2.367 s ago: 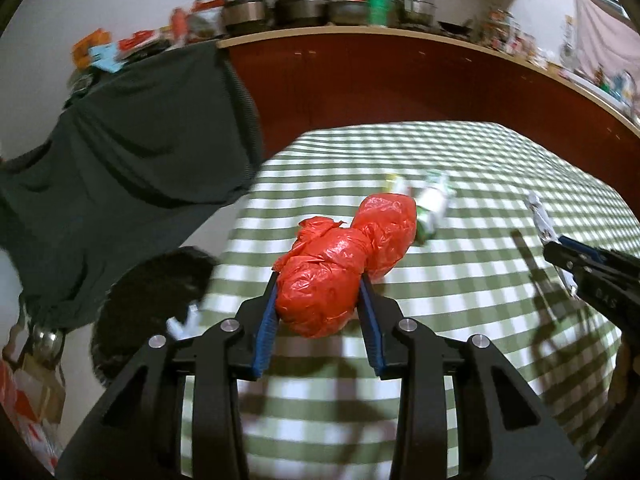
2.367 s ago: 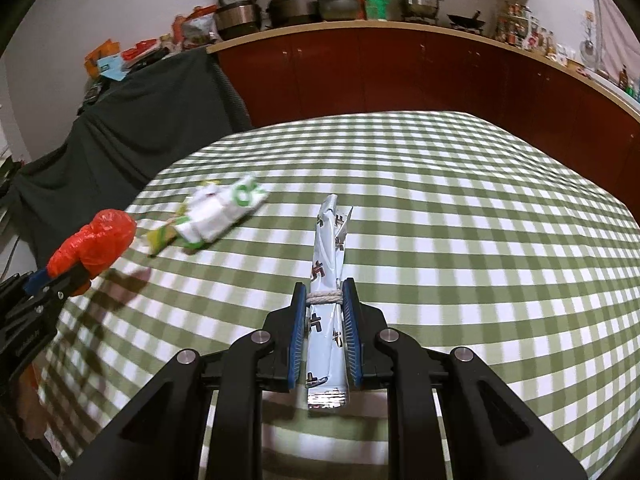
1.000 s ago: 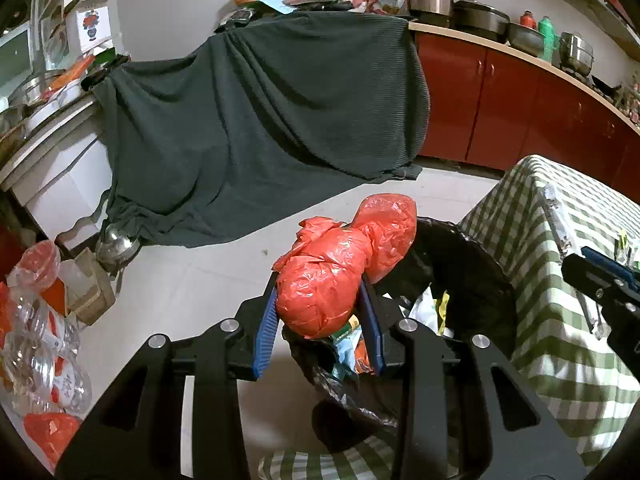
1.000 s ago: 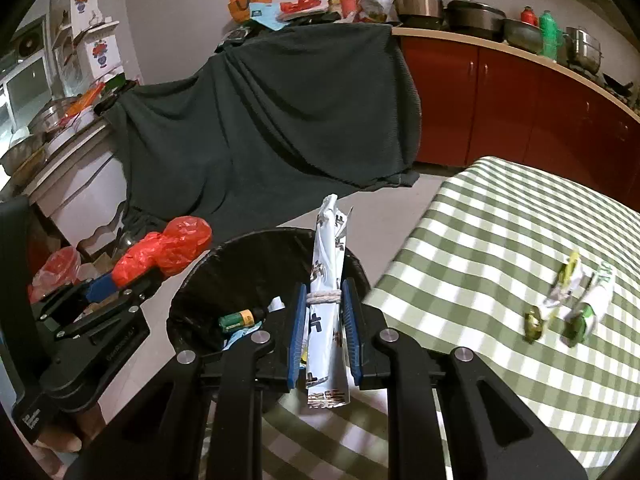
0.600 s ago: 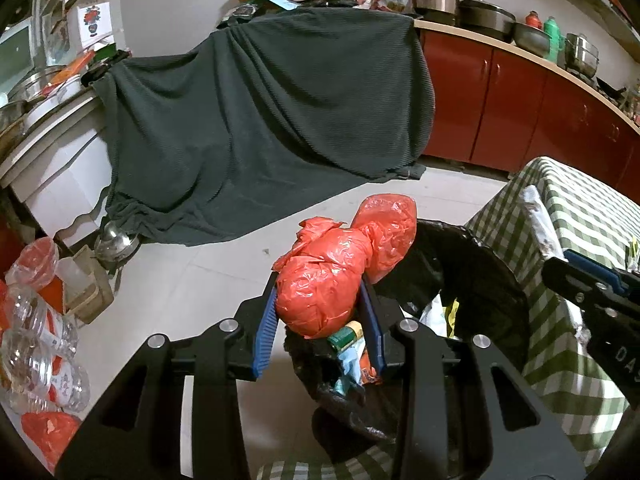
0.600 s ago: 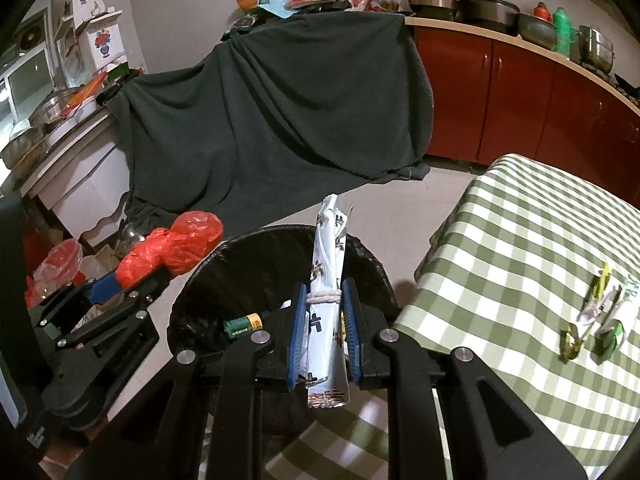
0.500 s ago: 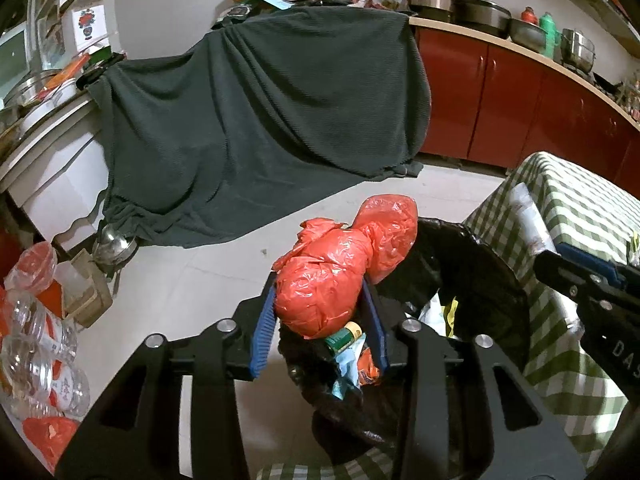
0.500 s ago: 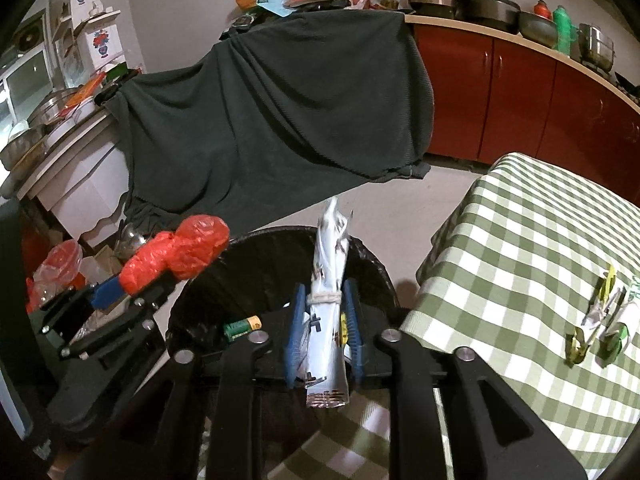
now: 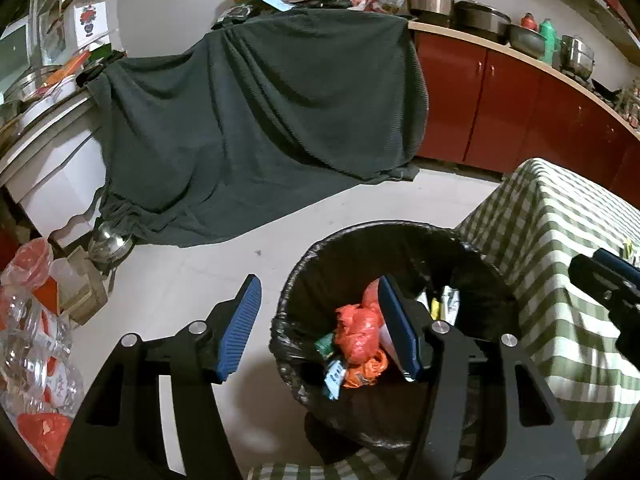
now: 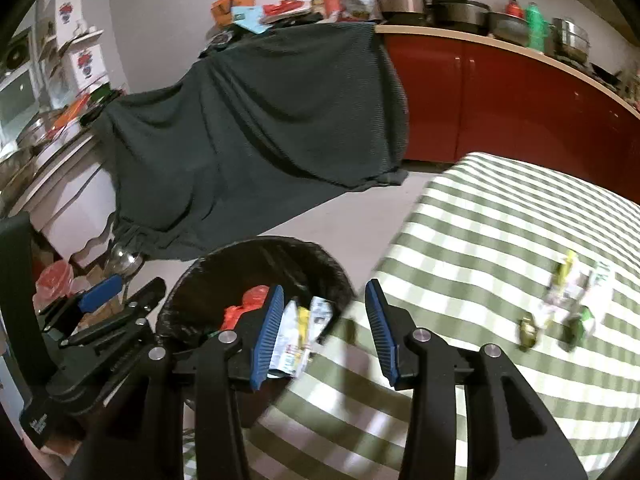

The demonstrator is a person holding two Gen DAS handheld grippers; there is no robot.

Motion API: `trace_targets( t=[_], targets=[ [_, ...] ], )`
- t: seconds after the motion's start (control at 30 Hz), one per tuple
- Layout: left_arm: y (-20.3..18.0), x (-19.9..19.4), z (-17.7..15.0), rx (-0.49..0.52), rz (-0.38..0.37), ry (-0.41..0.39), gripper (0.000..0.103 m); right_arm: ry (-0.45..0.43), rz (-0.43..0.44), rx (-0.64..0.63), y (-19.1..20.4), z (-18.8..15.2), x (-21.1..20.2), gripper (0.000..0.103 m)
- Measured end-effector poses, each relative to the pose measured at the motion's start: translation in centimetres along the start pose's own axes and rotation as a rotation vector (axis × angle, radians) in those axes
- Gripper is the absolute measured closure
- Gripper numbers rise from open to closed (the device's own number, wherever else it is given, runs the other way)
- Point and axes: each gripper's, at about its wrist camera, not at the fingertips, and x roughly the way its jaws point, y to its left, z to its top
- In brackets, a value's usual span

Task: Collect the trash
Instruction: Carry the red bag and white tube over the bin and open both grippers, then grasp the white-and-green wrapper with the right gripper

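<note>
Left claw (image 9: 320, 320), right claw (image 10: 326, 328): black frames, ribbed blue pads, silver screws.

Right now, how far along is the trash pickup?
Done: the red plastic bag and the rolled wrapper lie in the black-lined trash bin. In hand: nothing. The left hand-held gripper and right hand-held gripper have just been opening, with nothing between their jaws. Left: the green-and-white wrappers on the checked tablecloth.

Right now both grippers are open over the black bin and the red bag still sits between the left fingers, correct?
Not quite: the red bag lies inside the black bin, not between the left fingers. The left wrist view shows it. Both grippers are open.
</note>
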Motion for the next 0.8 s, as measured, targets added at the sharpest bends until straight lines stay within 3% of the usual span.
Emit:
trace_targets(
  t=[0.8],
  targets=[
    [-6.8,-2.5,0.4,0.077,-0.112,-0.018,0.043,-0.086,-0.3,0.213,-12.8,-1.1,-5.6,0.059]
  ],
)
